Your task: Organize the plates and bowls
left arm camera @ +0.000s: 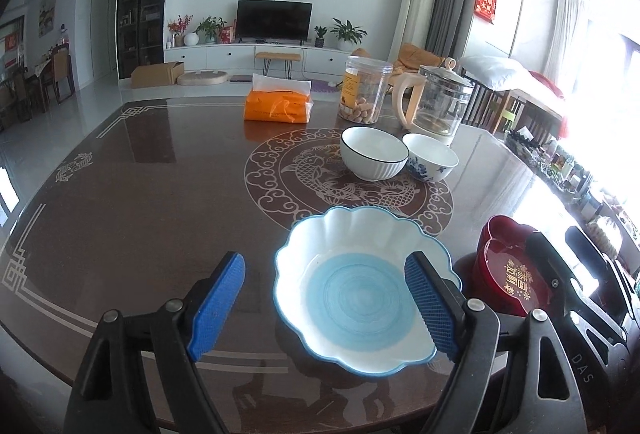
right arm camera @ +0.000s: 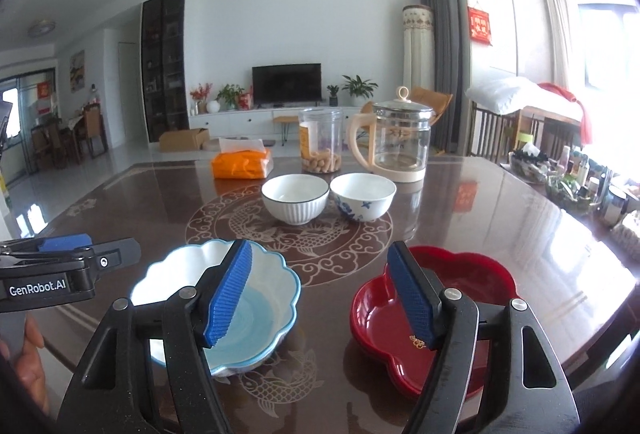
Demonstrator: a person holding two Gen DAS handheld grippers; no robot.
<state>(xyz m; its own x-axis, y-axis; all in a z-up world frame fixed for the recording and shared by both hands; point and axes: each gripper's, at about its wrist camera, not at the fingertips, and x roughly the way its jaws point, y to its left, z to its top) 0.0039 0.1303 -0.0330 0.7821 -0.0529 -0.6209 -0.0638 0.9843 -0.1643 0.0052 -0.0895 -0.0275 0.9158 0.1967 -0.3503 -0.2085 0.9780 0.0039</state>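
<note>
Polished dark wood with a pale carp medallion (left arm camera: pixel 348 178) makes up the tabletop (left arm camera: pixel 140 202) in the left wrist view, a bright living room behind it. Taking the medallion as landmark: two small bowls sit side by side on its far right part, a ribbed white bowl (left arm camera: pixel 374 153) and a blue-flowered bowl (left arm camera: pixel 430 156), touching or nearly so; a scalloped blue-and-white dish (left arm camera: pixel 360 294) overlaps its near edge, and a red lobed dish (left arm camera: pixel 506 270) lies just right of that. The left tool (left arm camera: pixel 328 310) stands with its jaws apart, holding nothing, one pad in front of the scalloped dish's basin and the other left of its rim. Beyond the medallion stand an orange tissue pack (left arm camera: pixel 278 104), a clear jar (left arm camera: pixel 366 88) and a glass kettle (left arm camera: pixel 436 102). From the right wrist view the same count holds: two bowls (right arm camera: pixel 295 197) (right arm camera: pixel 362 196) on the medallion's far side, two dishes (right arm camera: pixel 256 298) (right arm camera: pixel 460 298) at its near edge, apart from each other. The right tool (right arm camera: pixel 320 298) is also spread and empty, its gap over bare wood between the dishes. All four pieces look glazed or lacquered: stiff, slick, likely to chip if knocked together, the bowls probably the lighter. I would pinch each at the rim, one pad inside and one outside, on a lobe rather than a notch.
</note>
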